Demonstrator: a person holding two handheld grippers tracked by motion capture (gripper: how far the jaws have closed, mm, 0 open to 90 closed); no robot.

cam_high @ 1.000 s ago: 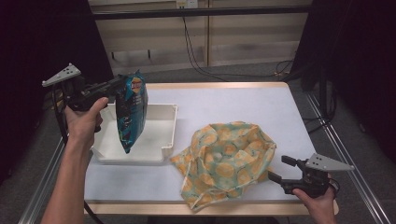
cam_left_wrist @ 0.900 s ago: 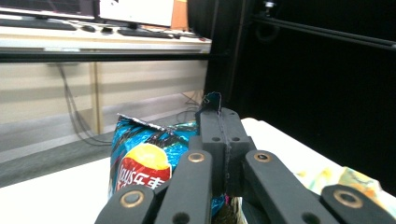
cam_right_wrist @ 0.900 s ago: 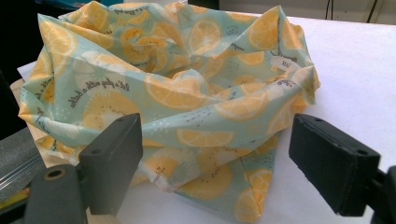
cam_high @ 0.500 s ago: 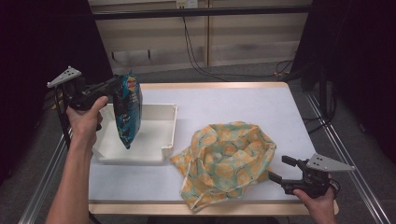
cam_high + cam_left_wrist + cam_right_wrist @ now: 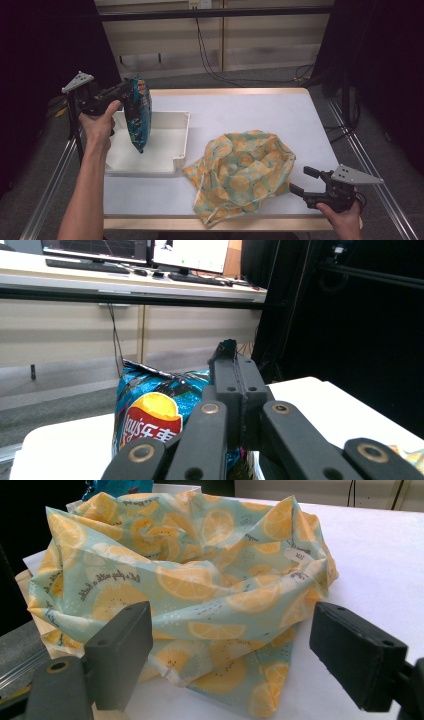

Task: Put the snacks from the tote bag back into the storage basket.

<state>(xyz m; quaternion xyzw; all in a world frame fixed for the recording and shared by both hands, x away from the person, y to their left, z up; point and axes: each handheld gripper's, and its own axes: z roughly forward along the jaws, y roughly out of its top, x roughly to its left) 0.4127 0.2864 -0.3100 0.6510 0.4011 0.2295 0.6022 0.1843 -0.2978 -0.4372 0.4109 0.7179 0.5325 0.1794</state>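
Note:
A blue chip bag [image 5: 138, 120] hangs upright over the white tray [image 5: 182, 140], and I cannot tell whether its lower end touches the tray floor. My left gripper [image 5: 127, 90] is shut on the bag's top edge. In the left gripper view the jaws [image 5: 235, 370] press together on the crimped top of the chip bag [image 5: 150, 415]. A crumpled fabric bag with a lemon print [image 5: 245, 170] lies on the table to the right of the tray. My right gripper [image 5: 300, 180] stands open at the front right, pointing at the fabric bag [image 5: 200, 580] with nothing between its pads [image 5: 125, 645].
The white table [image 5: 240, 110] runs between metal side rails. Cables trail on the floor behind the table's far edge. Dark curtains close in both sides.
My left gripper has shifted a little to the right, toward the tray, carrying the chip bag along. The right gripper and the fabric bag have stayed put.

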